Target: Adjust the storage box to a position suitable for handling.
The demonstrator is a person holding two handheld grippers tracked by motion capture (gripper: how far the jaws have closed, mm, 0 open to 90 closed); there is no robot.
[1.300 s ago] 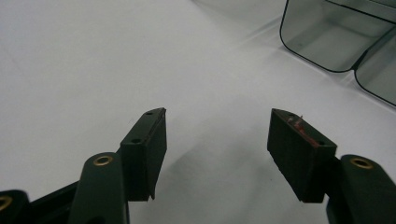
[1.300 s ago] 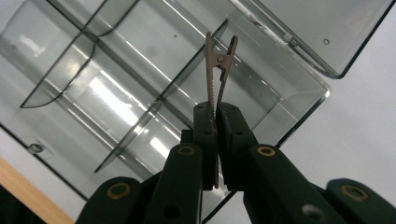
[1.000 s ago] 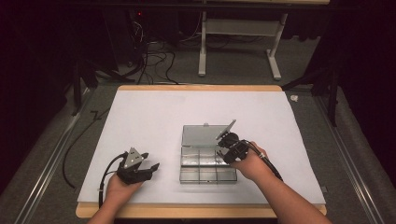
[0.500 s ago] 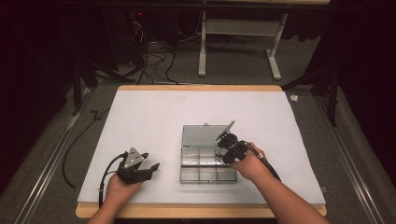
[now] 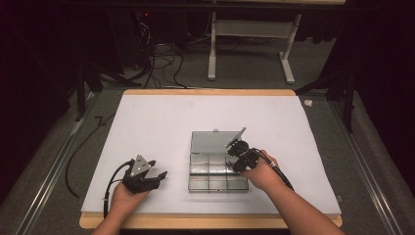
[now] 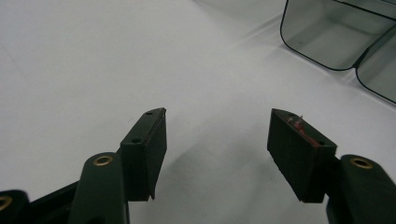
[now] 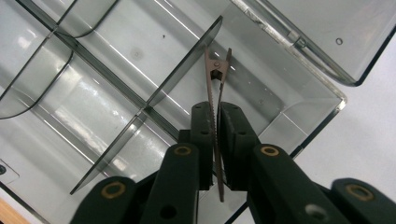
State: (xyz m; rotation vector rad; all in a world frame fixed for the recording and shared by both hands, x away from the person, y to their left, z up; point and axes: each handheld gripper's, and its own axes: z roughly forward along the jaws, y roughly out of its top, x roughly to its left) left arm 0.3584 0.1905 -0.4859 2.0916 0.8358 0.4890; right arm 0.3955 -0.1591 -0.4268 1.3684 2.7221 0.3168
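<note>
High view: right gripper [image 5: 235, 155] slightly lower than before.

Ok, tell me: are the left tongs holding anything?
No, the left tongs stand open over the bare white table, with nothing between them.

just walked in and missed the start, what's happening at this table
A person works at a white-topped table with a claw in each hand. The right claw is shut on a thin metal tool with toothed edges, what looks like a small clip, and holds it over a compartment of an open clear plastic organizer box. The left claw is open, holds nothing, and sits on the table off to the left of the box.
</note>
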